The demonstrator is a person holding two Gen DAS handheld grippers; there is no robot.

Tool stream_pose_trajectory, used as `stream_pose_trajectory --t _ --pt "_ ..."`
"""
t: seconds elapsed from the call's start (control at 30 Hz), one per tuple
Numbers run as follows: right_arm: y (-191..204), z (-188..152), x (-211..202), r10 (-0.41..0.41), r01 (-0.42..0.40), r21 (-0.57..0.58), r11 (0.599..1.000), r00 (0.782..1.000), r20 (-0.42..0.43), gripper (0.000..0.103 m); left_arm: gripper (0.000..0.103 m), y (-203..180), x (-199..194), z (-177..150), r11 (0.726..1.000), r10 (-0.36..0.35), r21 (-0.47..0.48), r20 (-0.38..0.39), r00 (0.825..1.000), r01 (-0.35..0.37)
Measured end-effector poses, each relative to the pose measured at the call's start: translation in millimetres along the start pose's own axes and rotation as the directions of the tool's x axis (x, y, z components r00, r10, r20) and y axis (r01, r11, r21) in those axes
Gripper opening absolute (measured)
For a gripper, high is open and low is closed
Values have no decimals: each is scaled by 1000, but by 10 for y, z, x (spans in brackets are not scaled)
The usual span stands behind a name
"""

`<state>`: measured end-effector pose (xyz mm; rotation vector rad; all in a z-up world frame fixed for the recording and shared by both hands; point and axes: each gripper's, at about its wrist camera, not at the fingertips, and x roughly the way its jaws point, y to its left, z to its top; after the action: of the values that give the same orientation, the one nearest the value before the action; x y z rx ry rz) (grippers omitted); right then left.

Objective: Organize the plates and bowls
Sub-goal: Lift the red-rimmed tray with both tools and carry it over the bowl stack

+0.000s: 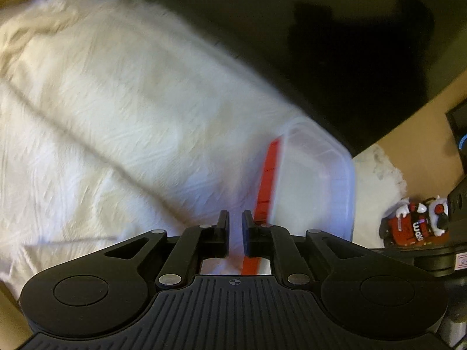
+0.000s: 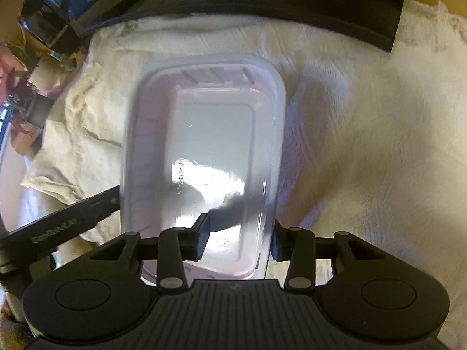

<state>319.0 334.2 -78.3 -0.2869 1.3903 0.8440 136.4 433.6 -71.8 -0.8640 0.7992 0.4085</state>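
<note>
Right wrist view looks down into a clear plastic container [image 2: 204, 145] with no lid. It sits over a white cloth [image 2: 364, 145] that has a bumpy woven pattern. The right gripper [image 2: 238, 240] is clamped on the container's right wall: one finger is inside and the other is outside, with the wall pinched between them. A black arm [image 2: 67, 218] of the other tool comes in from the left and touches the container's left side. It has pale writing on it, too blurry to read.

Left wrist view shows the left gripper [image 1: 235, 227] with its jaws nearly together. A red strip [image 1: 270, 180] runs along the container's [image 1: 321, 175] near edge and passes by the right finger. Whether it is pinched I cannot tell. Far right is a red and white toy [image 1: 414, 221] with white letters, not clear enough to read.
</note>
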Motion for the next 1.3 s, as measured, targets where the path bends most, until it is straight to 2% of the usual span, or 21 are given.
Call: stream_pose_trajectory --t 0.07,0.13,0.23,0.43,0.57,0.63,0.7,0.8,0.87,0.97,1.03,1.07,1.13,1.2,1.3 --pt "-43 -4 123 -15 15 32 999 1000 -15 42 14 123 30 -27 999 15 -37 -14 1000 -16" --pt "-79 -13 182 -21 22 42 999 999 -26 42 16 211 7 -61 999 1 -50 -12 1000 -1" --pt "-67 -39 222 -50 51 33 998 998 -25 42 17 209 -25 -85 999 -26 -23 -22 999 25" --pt "-24 -83 314 -72 74 33 997 996 -45 42 19 75 210 -143 1000 -2 12 -67 998 3" --pt "-54 -141 435 -42 47 61 997 996 -80 42 21 26 462 -156 994 101 51 -89 991 -97" --pt "-44 -150 440 -15 20 64 998 997 -77 31 22 70 570 -157 995 100 31 -109 989 -97" --pt "-23 -160 354 -4 7 63 998 999 -50 27 24 71 604 -151 997 74 19 -119 990 -72" --pt "22 -216 -44 -1 0 16 1000 999 48 27 24 -118 393 -100 998 55 43 -79 995 -52" --pt "14 -278 -433 37 -38 8 999 993 113 28 25 -323 146 -34 998 39 59 -37 999 -37" --pt "-57 -388 -1099 98 -102 6 995 971 217 28 25 -729 -273 82 996 -13 84 31 999 10" --pt "-158 -495 -1559 107 -112 1 994 950 293 28 25 -1082 -564 149 989 -82 131 73 994 72" --pt "-220 -549 -1750 114 -121 5 993 940 321 28 25 -1259 -675 175 981 -123 157 76 990 110" --pt "-385 -682 -2139 100 -117 22 993 917 387 28 39 -1625 -842 188 959 -203 212 38 978 190" --pt "-532 -843 -2412 101 -125 29 992 898 428 28 40 -1979 -962 136 934 -235 284 28 972 218" --pt "-750 -1103 -2633 107 -145 52 988 889 446 28 40 -2313 -1023 14 908 -282 324 7 959 265"
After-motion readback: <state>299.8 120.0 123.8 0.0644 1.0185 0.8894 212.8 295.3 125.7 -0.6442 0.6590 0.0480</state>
